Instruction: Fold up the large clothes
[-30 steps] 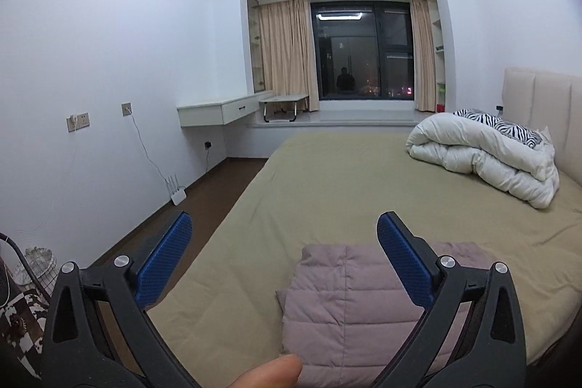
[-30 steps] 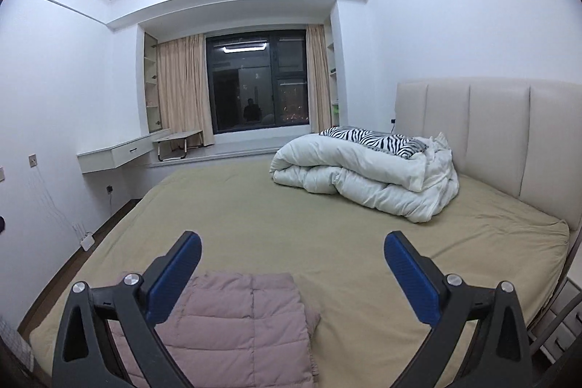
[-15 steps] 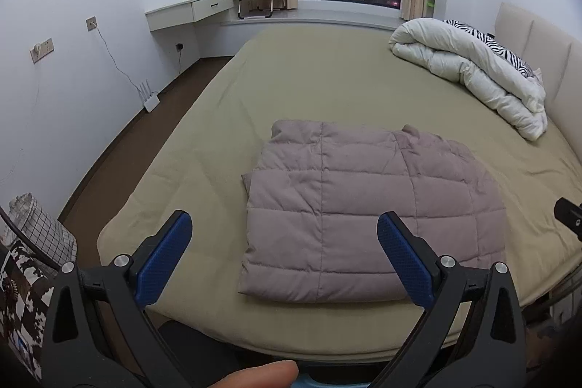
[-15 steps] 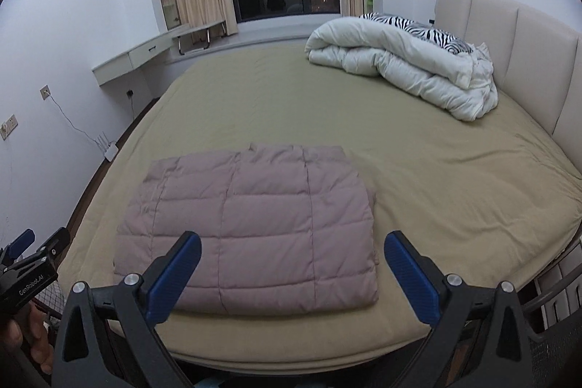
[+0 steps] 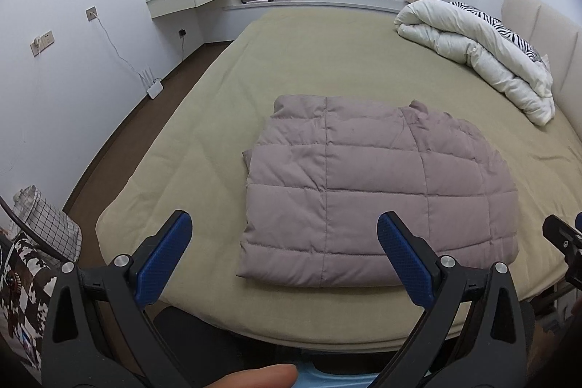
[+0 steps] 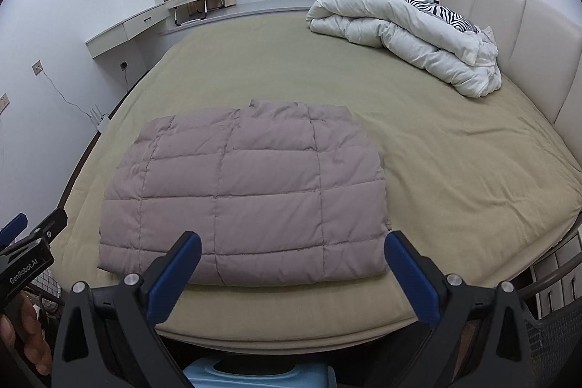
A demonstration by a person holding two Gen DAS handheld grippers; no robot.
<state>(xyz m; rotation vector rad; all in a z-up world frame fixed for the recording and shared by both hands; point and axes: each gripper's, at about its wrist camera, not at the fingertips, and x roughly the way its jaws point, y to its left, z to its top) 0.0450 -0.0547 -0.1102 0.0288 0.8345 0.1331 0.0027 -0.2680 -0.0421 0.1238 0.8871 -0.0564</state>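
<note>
Both the left tool (image 5: 280, 244) and right tool (image 6: 293, 262) are wide open and empty; the puffy jacket (image 5: 367, 191) looks soft and light, best grabbed by its near corners.

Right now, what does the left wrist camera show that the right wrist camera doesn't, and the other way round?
Only the left wrist view shows the checked basket on the floor and the right gripper at its right edge. Only the right wrist view shows the left gripper at its left edge and a dark mesh bin. Both share the folded mauve quilted jacket on the olive bed, the white duvet, and open jaws.
</note>
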